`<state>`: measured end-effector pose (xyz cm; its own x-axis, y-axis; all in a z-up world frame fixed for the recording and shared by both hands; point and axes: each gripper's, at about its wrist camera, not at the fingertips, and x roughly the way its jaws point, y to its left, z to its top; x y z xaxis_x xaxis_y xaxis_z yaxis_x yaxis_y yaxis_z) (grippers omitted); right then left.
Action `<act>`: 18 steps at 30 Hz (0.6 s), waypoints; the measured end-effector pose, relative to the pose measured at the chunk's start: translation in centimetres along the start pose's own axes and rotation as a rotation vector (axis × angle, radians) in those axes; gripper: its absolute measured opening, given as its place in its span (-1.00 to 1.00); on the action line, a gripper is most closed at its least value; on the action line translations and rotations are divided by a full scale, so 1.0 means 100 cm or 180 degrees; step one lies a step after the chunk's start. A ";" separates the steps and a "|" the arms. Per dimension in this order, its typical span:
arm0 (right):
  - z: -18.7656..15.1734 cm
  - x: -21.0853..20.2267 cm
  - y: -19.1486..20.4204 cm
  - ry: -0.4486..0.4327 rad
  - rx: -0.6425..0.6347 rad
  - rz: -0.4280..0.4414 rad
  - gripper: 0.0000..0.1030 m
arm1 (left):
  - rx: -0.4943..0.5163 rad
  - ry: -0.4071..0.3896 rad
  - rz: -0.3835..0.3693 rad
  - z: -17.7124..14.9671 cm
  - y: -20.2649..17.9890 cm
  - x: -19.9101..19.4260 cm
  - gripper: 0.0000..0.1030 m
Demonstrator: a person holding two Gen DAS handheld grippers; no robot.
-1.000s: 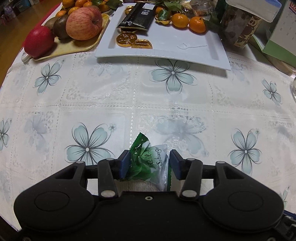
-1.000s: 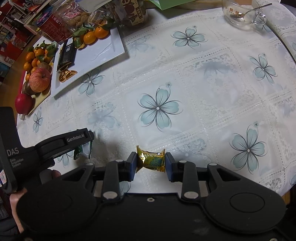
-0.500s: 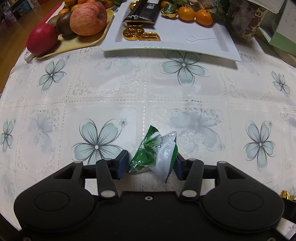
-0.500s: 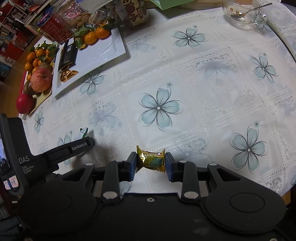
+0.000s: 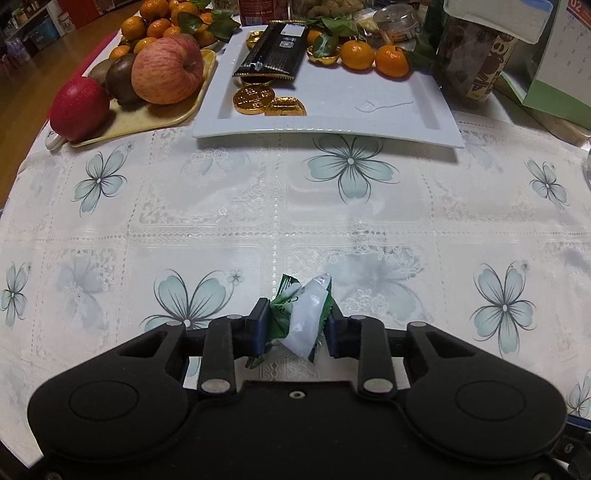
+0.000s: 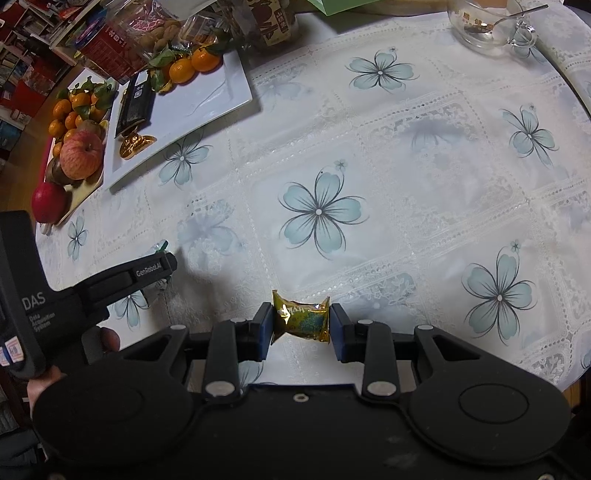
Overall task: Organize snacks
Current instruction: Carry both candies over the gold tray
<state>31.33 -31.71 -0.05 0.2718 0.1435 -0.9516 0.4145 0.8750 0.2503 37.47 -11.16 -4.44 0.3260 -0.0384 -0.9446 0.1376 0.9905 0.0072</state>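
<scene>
My left gripper [image 5: 295, 326] is shut on a green and white candy packet [image 5: 301, 319], held just above the flowered tablecloth. My right gripper [image 6: 301, 326] is shut on a small gold snack packet [image 6: 301, 317] near the table's front edge. The white rectangular plate [image 5: 402, 118] lies ahead of the left gripper; it holds gold coin chocolates [image 5: 255, 99], a black snack pack [image 5: 275, 55] and mandarins [image 5: 373, 57]. The plate also shows in the right wrist view [image 6: 207, 99], far left. The left gripper [image 6: 162, 266] shows there too, at the left.
A yellow tray [image 5: 147, 120] with apples [image 5: 166, 70], a kiwi and mandarins sits left of the plate. Jars and boxes [image 5: 476, 55] stand behind the plate. A glass bowl with a spoon [image 6: 484, 26] stands at the far right.
My left gripper has moved toward the white plate with the green packet, which has twisted in the jaws. My right gripper holds the gold packet in the same place.
</scene>
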 end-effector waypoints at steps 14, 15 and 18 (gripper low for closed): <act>-0.006 0.003 0.000 -0.0028 -0.0095 -0.0093 -0.33 | -0.0092 -0.0059 -0.0335 -0.055 0.026 -0.085 -0.25; -0.008 0.004 0.000 -0.0038 -0.0115 -0.0106 -0.33 | -0.0088 -0.0057 -0.0345 -0.062 0.028 -0.090 -0.25; -0.014 0.004 -0.001 -0.0079 -0.0180 -0.0142 -0.33 | -0.0073 -0.0046 -0.0332 -0.086 0.034 -0.109 -0.25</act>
<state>30.21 -31.07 -0.75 0.2759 0.0928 -0.9567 0.3771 0.9051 0.1965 26.37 -6.20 3.02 0.3246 -0.1432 -0.9350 0.1500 0.9837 -0.0986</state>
